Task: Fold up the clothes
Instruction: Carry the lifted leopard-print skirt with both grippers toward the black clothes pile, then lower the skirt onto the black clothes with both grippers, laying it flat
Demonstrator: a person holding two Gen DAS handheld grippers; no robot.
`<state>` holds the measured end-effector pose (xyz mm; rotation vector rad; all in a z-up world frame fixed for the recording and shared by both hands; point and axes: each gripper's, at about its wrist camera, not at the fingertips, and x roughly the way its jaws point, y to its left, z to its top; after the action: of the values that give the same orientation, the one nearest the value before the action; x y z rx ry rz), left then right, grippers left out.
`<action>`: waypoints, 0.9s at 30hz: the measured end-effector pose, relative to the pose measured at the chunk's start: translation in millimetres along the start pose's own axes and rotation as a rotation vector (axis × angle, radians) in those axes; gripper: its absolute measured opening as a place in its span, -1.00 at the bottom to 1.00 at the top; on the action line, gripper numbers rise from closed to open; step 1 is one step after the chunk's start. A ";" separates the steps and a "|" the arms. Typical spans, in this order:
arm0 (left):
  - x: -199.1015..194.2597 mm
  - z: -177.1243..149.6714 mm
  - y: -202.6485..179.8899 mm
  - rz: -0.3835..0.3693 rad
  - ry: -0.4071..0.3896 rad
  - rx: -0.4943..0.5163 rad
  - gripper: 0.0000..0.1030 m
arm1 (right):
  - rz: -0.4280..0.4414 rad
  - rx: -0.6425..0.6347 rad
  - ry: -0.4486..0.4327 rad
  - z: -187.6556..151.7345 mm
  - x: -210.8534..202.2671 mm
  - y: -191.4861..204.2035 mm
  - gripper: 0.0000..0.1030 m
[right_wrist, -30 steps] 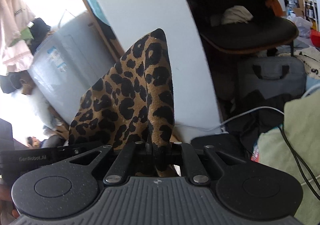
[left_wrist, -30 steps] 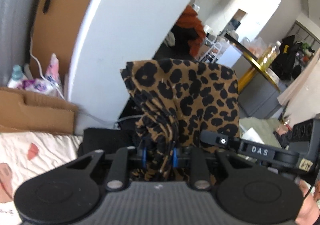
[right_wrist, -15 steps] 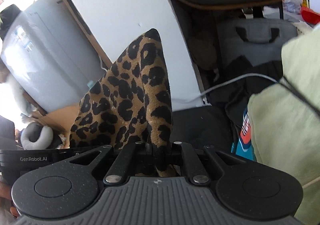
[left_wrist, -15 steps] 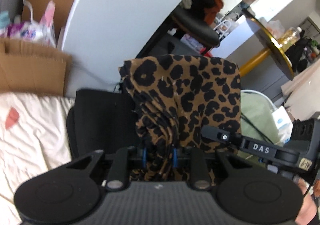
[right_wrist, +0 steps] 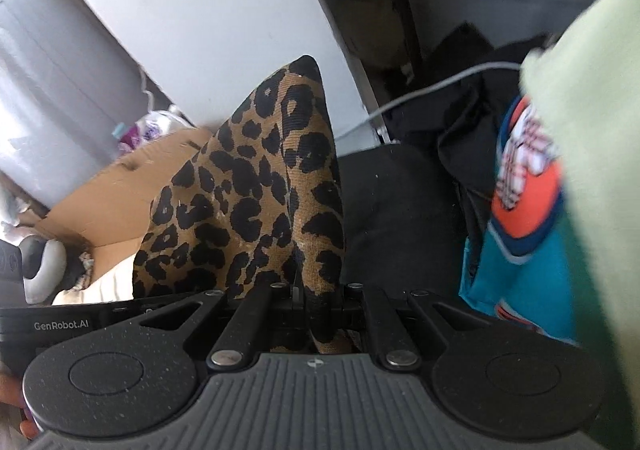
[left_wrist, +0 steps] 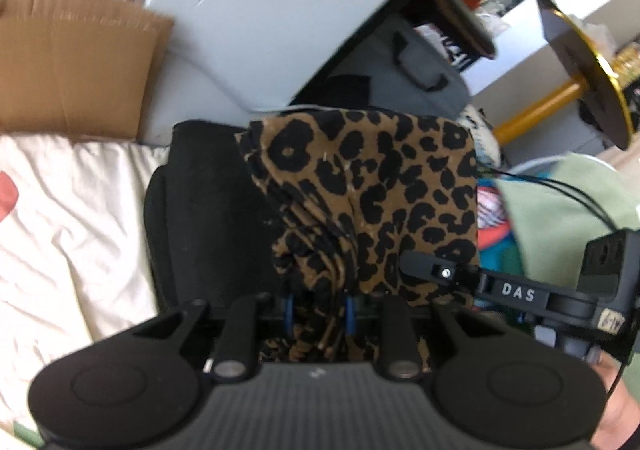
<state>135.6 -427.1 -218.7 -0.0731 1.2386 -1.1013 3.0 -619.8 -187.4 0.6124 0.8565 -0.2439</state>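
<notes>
Left tongs (left_wrist: 319, 310) clamped on bunched leopard-print cloth (left_wrist: 372, 201); right tongs (right_wrist: 316, 300) clamped on a peaked corner of it (right_wrist: 256, 189). Cloth held up between both, above black cushion (left_wrist: 208, 217) beside white bedsheet (left_wrist: 68, 234).

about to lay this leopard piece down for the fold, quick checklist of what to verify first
1. Left hand-held gripper shut on the leopard print garment: ok, fabric bunched between its fingers.
2. Right hand-held gripper shut on the same garment: ok.
3. Held edge evenly spread: not ok, pleated at the left grip.
4. Landing spot on the white sheet: cannot tell, a black cushion lies directly below.
5. Lower part of the garment hanging free: cannot tell, hidden.
6. Cables clear: ok.
</notes>
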 end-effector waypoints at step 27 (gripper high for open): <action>102.3 60.1 97.2 -0.034 0.002 -0.144 -0.54 | -0.034 -0.020 0.013 42.2 150.0 -35.7 -0.91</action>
<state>234.2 -477.8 -324.7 -0.2027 1.3216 -1.0408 110.1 -667.8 -296.0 0.5817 0.8816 -0.2621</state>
